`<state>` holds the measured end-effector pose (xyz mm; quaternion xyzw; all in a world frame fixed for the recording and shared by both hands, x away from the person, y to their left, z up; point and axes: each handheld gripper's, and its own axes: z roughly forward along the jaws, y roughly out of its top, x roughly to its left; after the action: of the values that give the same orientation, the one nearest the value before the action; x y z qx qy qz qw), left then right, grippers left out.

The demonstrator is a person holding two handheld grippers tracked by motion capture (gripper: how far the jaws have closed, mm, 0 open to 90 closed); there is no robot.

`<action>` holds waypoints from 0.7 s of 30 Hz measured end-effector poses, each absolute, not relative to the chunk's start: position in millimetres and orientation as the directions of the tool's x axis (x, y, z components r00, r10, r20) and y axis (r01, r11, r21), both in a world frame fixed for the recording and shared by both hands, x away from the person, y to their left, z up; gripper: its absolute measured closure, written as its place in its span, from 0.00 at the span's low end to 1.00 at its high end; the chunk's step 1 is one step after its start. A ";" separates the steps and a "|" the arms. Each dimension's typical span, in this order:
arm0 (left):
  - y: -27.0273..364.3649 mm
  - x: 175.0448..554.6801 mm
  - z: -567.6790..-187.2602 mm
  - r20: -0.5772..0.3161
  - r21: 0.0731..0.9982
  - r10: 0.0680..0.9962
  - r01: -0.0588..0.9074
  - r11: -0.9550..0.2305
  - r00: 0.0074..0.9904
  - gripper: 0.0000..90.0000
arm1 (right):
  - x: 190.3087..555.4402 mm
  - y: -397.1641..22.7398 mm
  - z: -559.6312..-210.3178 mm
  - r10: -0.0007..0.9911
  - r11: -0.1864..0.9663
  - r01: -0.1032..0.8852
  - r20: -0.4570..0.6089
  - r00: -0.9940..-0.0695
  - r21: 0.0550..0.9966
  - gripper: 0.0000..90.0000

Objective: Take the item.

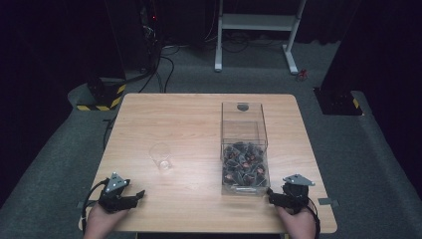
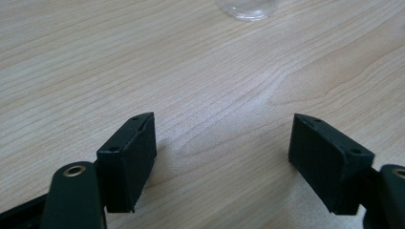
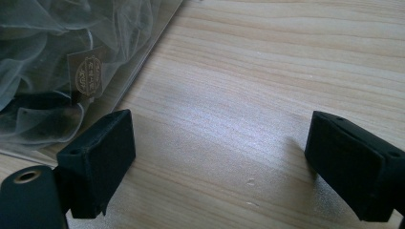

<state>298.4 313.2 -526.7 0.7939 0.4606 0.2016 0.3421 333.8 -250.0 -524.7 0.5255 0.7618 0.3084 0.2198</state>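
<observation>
Both hands rest at the near edge of the wooden table (image 1: pixel 199 114), one at each corner. The left gripper (image 1: pixel 141 194) sits at about seven o'clock on the tabletop, its jaws spread apart with bare wood between them; in the left gripper view the two black pads (image 2: pixel 129 157) stand wide and grasp nothing. Up at its twelve o'clock, near but clear of it, stands the clear plastic cup (image 1: pixel 161 157), upright and alone on the wood; the left gripper view catches its base (image 2: pixel 247 8) at the top edge.

Over at five o'clock, the right gripper (image 1: pixel 270 195) lies just beside the near right corner of the clear box (image 1: pixel 244 144). Its jaws are released too, gaping over bare tabletop. In the right gripper view the box wall (image 3: pixel 143 62) runs just past the left jaw, with filmy sachets (image 3: pixel 52 62) piled inside. The box stands right of centre, its near half filled with those dark packets (image 1: pixel 244 167).
</observation>
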 end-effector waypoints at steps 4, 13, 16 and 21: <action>312.8 297.4 -525.0 0.005 0.739 0.872 0.585 -0.333 0.490 0.26 | 333.9 -250.0 -524.7 0.936 0.259 0.665 -0.011 -0.352 0.701 0.11; 314.4 295.7 -516.1 -0.028 0.765 0.875 0.574 -0.293 0.484 0.24 | 334.3 -250.7 -523.6 0.933 0.264 0.671 -0.007 -0.361 0.692 0.11; 313.8 295.6 -512.5 -0.022 0.770 0.870 0.564 -0.300 0.493 0.23 | 334.1 -250.6 -523.5 0.933 0.264 0.673 -0.005 -0.360 0.691 0.11; 308.5 296.2 -505.2 -0.019 0.791 0.860 0.534 -0.298 0.510 0.22 | 333.8 -252.1 -524.4 0.930 0.264 0.664 -0.001 -0.368 0.700 0.11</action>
<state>296.2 308.5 -505.2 0.7777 0.4480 0.2107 0.3874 333.8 -252.1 -524.4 0.5203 0.7658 0.3123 0.2128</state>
